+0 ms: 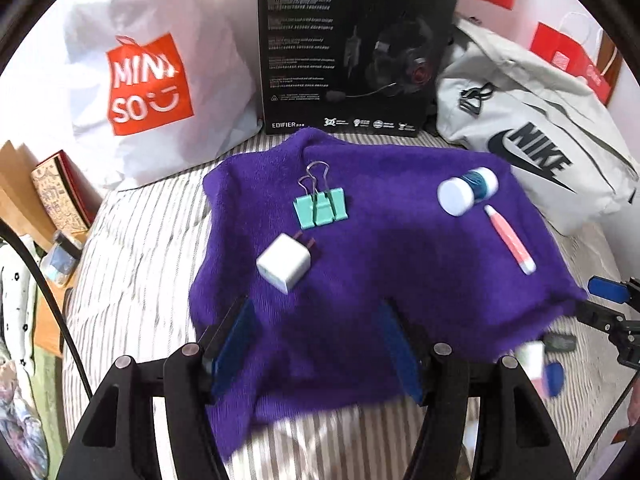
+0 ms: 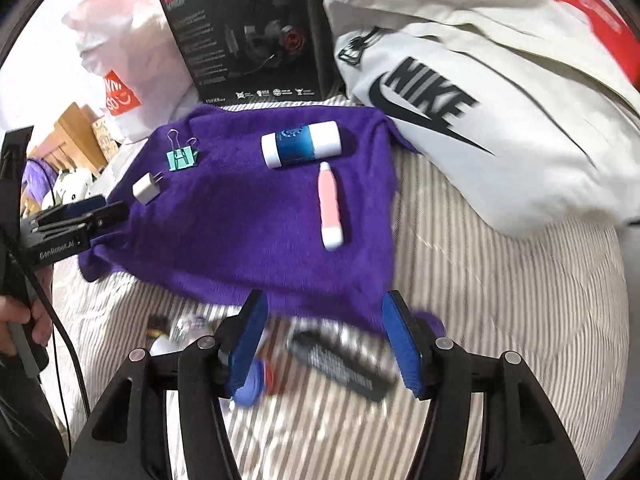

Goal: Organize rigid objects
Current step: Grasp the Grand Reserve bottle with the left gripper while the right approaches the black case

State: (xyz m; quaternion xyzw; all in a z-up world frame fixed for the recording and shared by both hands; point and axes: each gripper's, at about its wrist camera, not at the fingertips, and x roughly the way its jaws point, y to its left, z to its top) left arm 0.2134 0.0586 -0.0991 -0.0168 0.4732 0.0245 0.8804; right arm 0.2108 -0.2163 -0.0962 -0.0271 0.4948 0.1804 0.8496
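Both grippers point(image 1: 316, 344) point(image 2: 326, 340) gape empty — blurred clutter point(image 2: 340, 368) under the right one defies naming.

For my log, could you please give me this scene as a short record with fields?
surface: striped bedding
cloth: purple towel spread flat
on cloth: mint binder clip; white charger; blue-and-white bottle on its side; pink tube
off cloth: dark blurred item near the right hand-held gripper
left hand-held gripper: open, empty
right hand-held gripper: open, empty
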